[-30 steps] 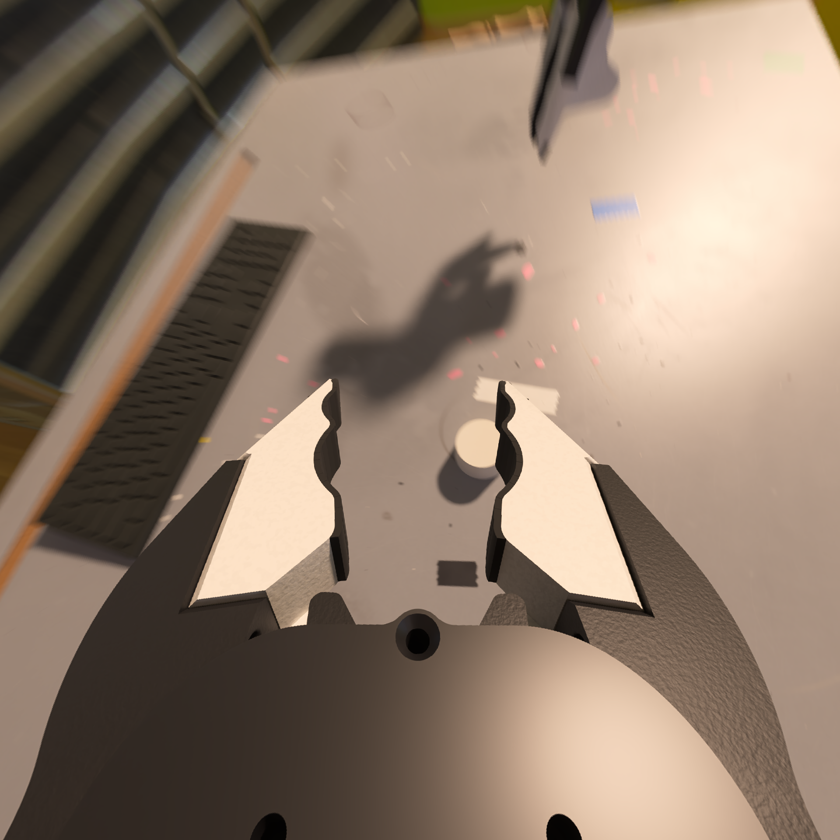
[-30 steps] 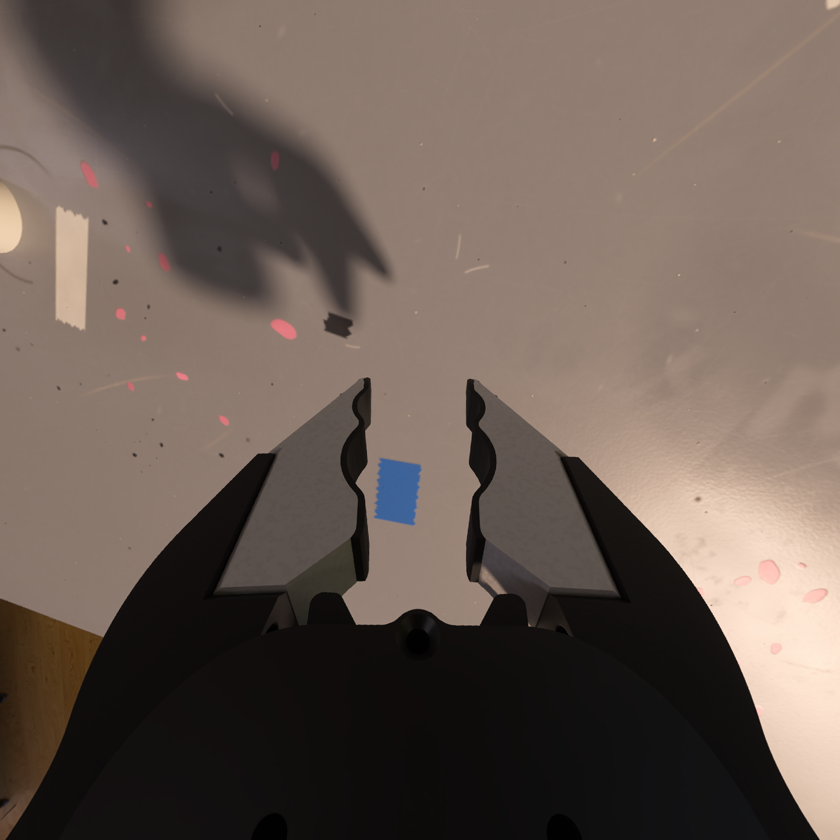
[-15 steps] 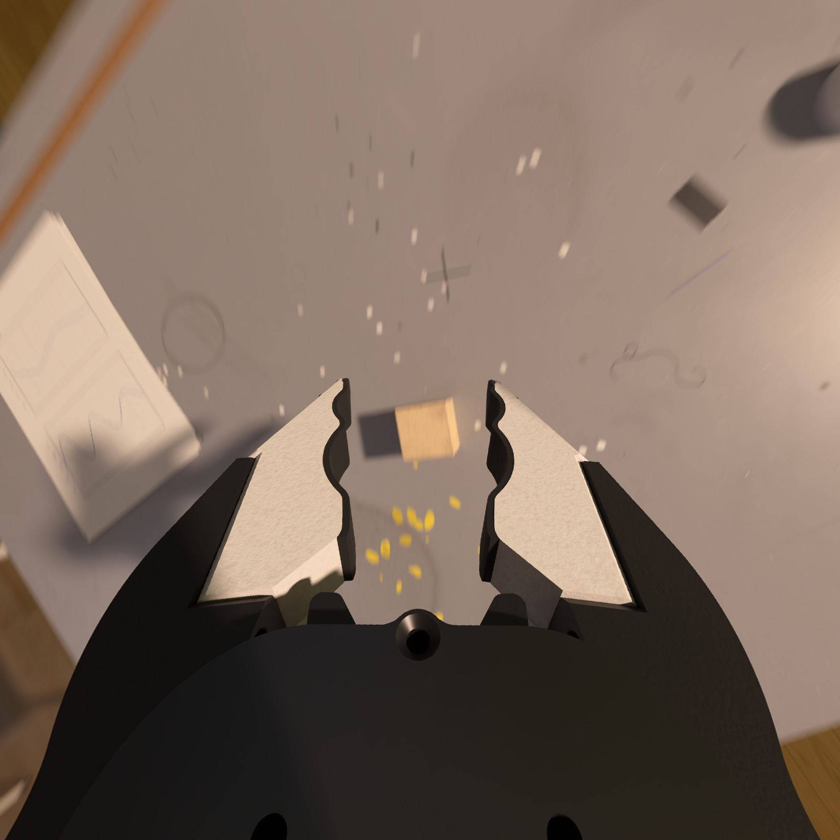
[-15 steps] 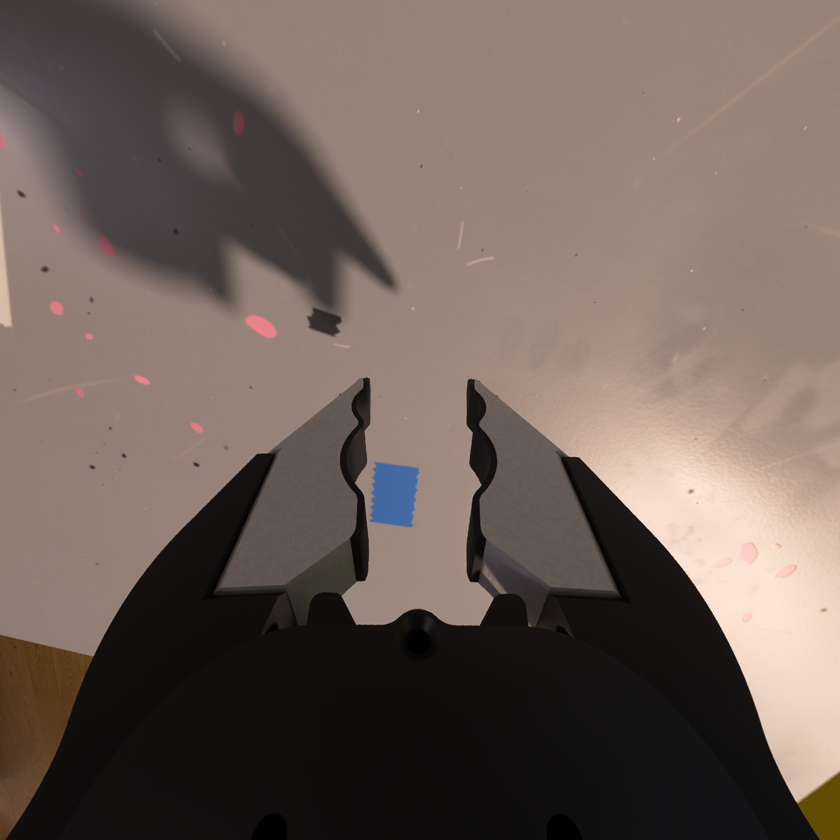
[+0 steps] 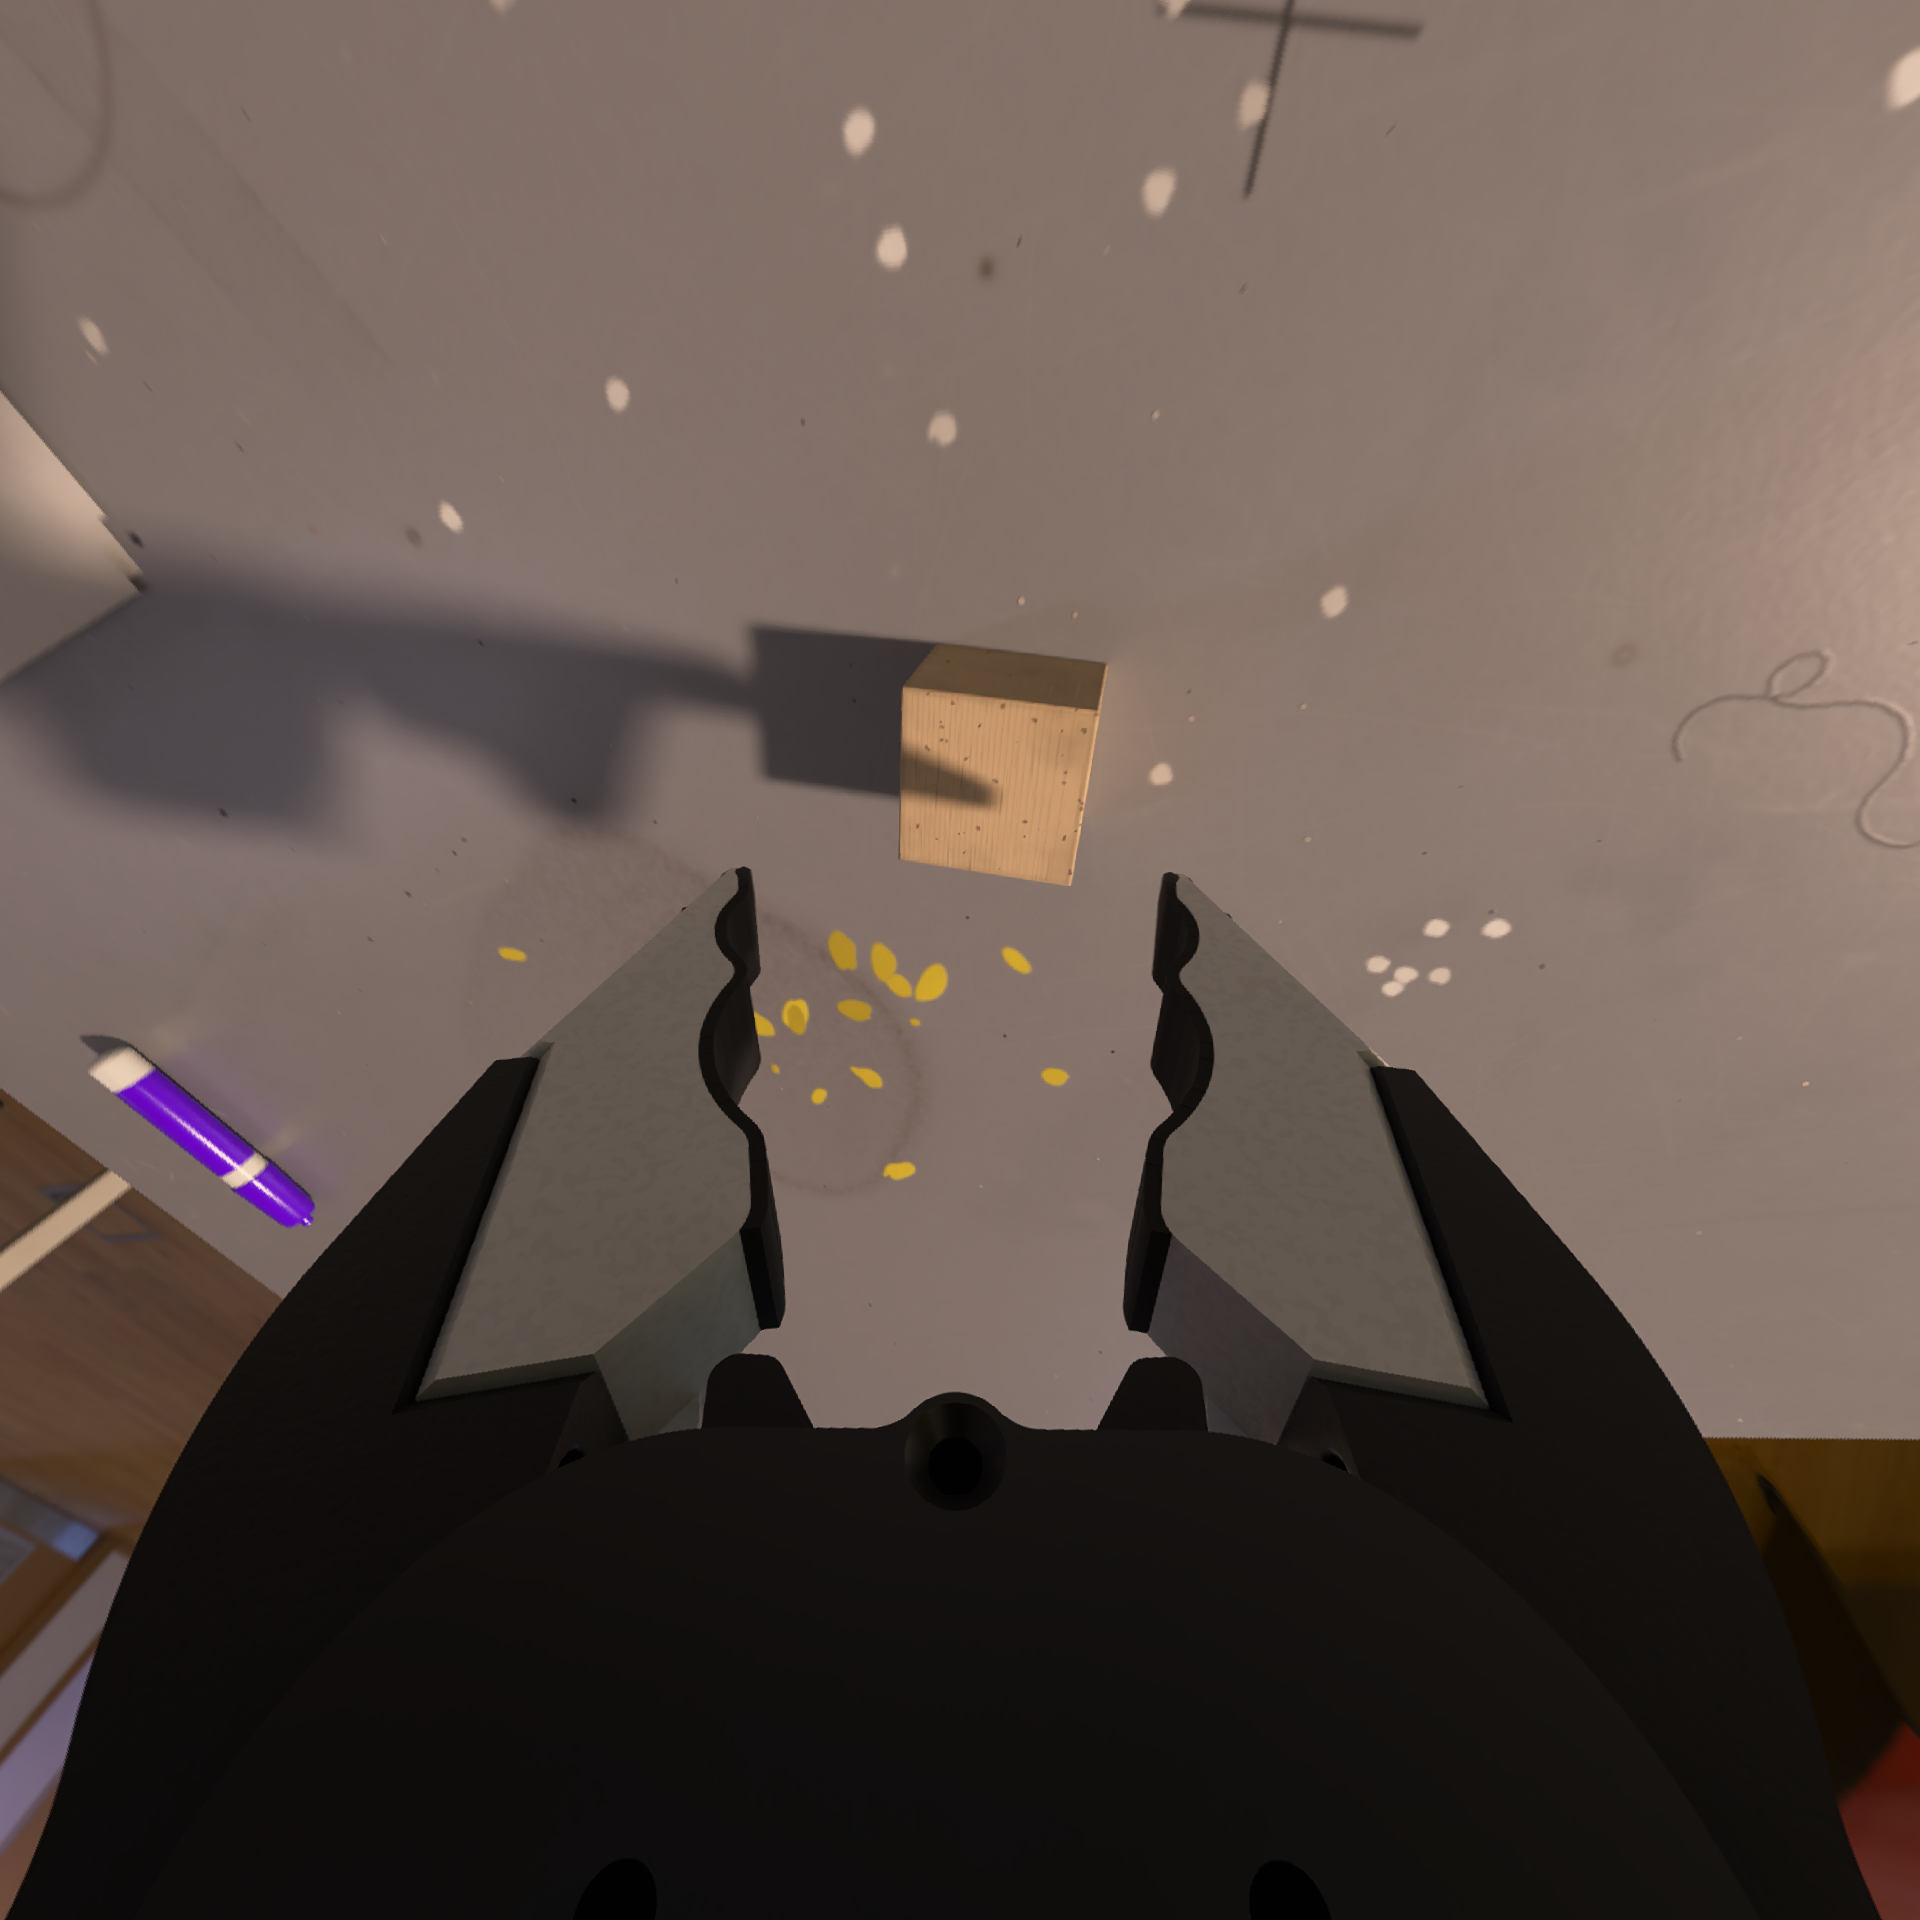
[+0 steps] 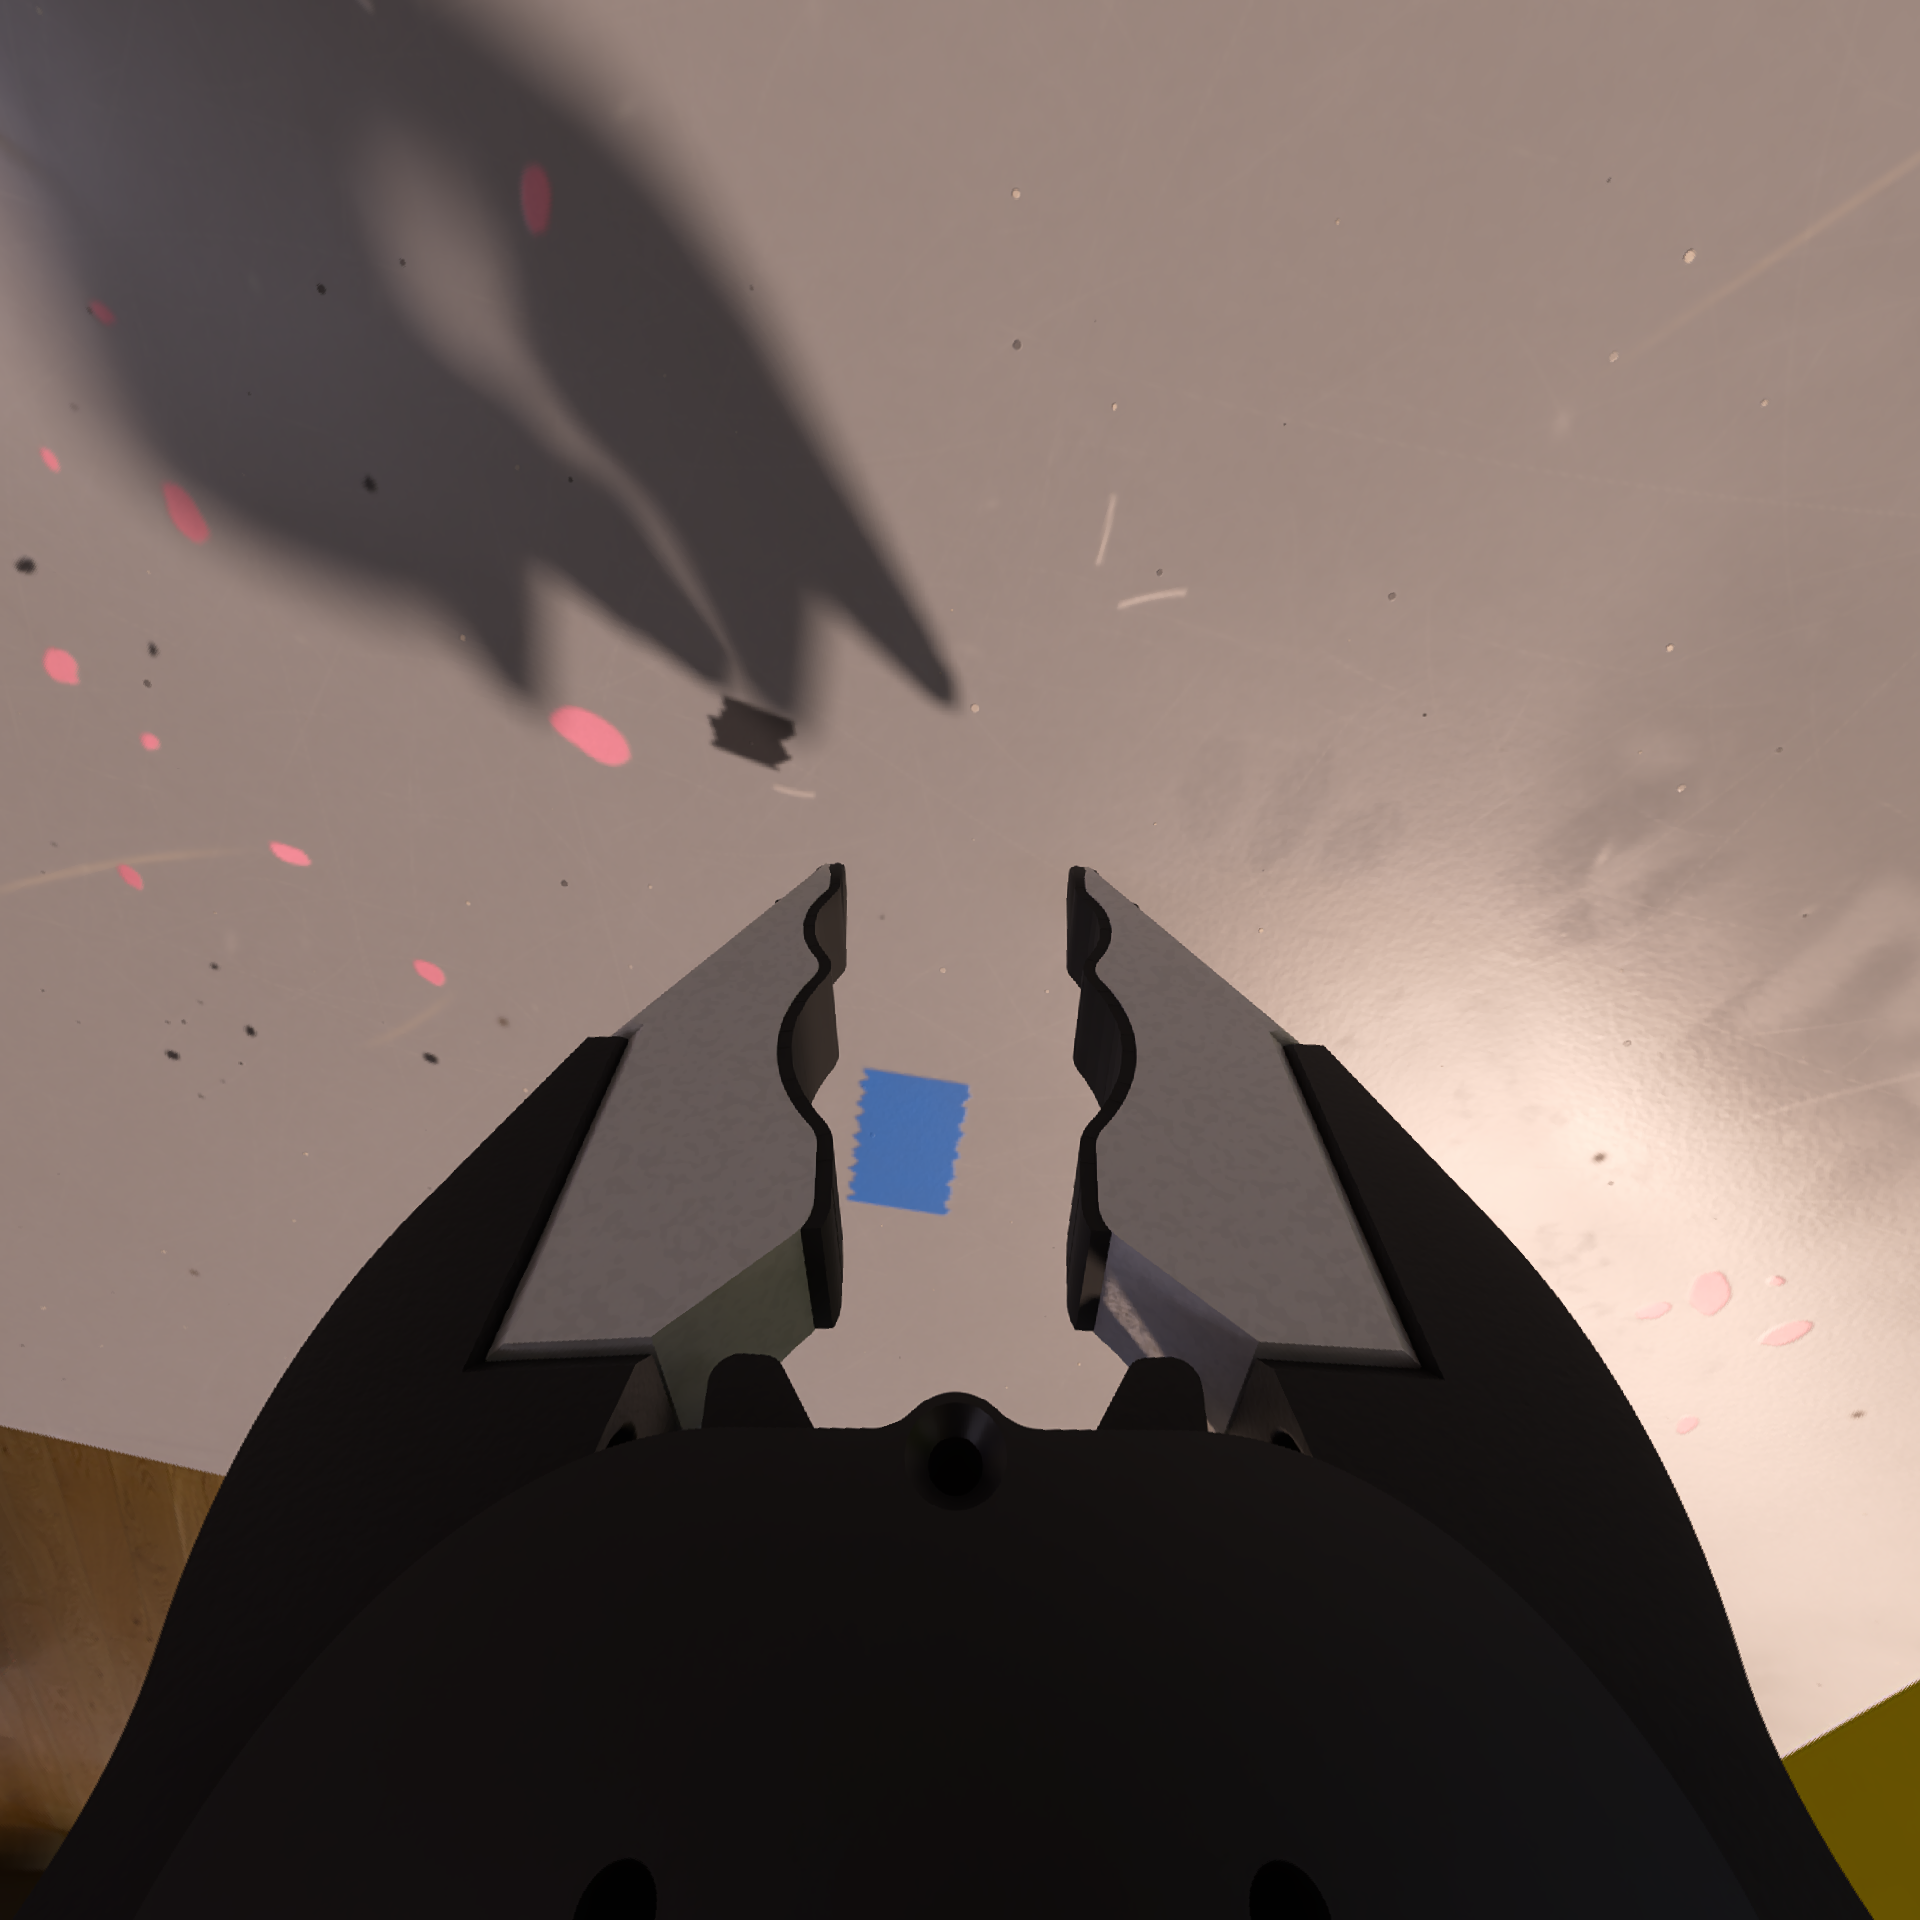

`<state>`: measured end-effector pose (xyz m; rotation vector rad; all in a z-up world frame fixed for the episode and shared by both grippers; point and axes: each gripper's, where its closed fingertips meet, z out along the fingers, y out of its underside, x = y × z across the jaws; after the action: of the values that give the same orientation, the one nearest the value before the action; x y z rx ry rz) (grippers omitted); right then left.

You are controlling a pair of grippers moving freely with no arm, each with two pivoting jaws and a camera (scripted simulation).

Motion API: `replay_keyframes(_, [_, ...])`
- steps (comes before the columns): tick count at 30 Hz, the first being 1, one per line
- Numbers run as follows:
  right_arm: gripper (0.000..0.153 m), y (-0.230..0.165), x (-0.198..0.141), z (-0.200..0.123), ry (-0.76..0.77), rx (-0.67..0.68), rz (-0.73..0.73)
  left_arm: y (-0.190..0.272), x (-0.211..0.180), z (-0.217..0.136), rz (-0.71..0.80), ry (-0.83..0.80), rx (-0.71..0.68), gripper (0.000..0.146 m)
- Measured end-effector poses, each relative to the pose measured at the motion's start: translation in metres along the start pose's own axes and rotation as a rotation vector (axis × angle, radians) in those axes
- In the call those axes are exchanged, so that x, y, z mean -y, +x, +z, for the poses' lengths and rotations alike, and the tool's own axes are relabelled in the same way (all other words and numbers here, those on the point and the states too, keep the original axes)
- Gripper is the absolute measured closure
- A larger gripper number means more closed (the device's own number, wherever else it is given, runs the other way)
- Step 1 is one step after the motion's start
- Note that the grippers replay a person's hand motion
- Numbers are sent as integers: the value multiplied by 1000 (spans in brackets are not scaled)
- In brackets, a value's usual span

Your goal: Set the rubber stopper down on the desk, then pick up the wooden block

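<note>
The wooden block, a pale cube, sits on the grey desk in the left wrist view, just beyond my fingertips and slightly right of centre. My left gripper is open and empty, above the desk, with the block ahead of the gap. My right gripper is open and empty over the desk, above a blue patch of tape. The rubber stopper is not in either view now.
A purple marker lies at the left near the desk edge. A white sheet sits at the far left. Yellow, white and pink paint specks and a dark tape scrap mark the desk. The desk's near edge shows under both grippers.
My left gripper swung away from the stopper on the desk, moved over to the wooden block and came lower and closer, its jaws slightly wider. My right gripper drifted only a little.
</note>
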<state>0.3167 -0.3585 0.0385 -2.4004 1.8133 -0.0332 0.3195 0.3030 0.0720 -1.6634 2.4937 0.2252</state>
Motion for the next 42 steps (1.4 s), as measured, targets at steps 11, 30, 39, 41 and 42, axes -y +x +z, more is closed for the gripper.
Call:
replay_keyframes(11, [110,2,-4,-4,5,6,1,2,-1,30,6,-93,-72,64])
replay_keyframes(30, [110,-4,-6,1,-37,-1,-30,12,-3,52,72,-162,-176,98])
replay_keyframes(39, [110,-5,-8,4,-62,-3,-34,20,27,-31,102,212,-88,98])
replay_keyframes(41, [110,-5,-9,4,-65,-5,-35,31,34,-72,130,398,-58,98])
replay_keyframes(42, [110,-5,-9,4,-66,-7,-35,41,39,-94,150,505,-68,98])
